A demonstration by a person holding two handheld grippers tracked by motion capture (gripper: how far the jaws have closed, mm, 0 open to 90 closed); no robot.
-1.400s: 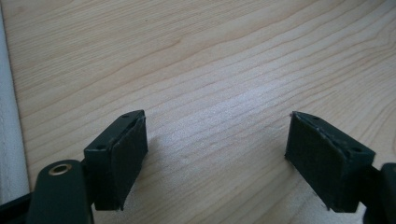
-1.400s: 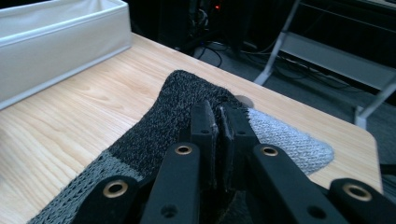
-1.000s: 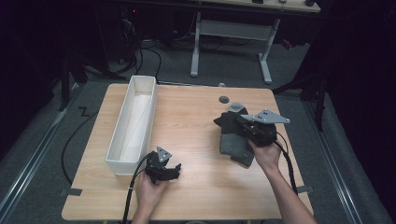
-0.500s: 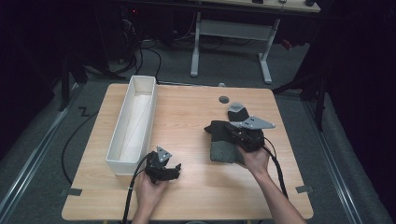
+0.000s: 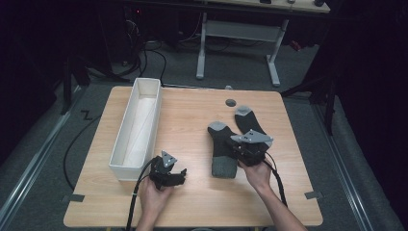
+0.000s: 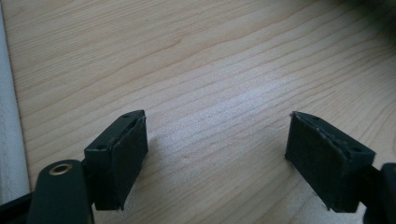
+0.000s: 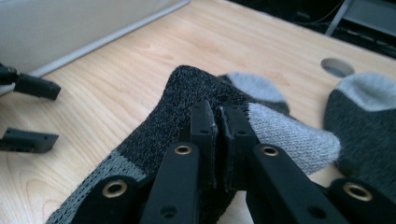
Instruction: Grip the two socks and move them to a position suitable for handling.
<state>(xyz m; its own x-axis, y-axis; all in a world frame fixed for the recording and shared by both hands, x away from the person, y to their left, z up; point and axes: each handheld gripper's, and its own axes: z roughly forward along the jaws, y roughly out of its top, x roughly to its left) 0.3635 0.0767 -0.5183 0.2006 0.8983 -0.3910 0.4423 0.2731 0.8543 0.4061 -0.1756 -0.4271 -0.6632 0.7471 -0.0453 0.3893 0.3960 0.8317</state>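
A dark grey sock with light grey toe, heel and cuff lies on the wooden table, right of centre. My right gripper is shut on its middle, and in the right gripper view the jaws pinch a fold of the sock between them, at the right gripper. A second matching sock lies just behind and to the right, and its toe end sits right of the jaws. My left gripper rests low near the table's front, open, with bare wood between its pads.
A long white box stands along the table's left side, close to the left gripper; its wall is at the back left in the right gripper view. A round hole is in the tabletop behind the socks.
My right hand has come down and slightly leftward with the sock, which now lies stretched on the table. The second sock is uncovered behind it. The left gripper has stayed put.
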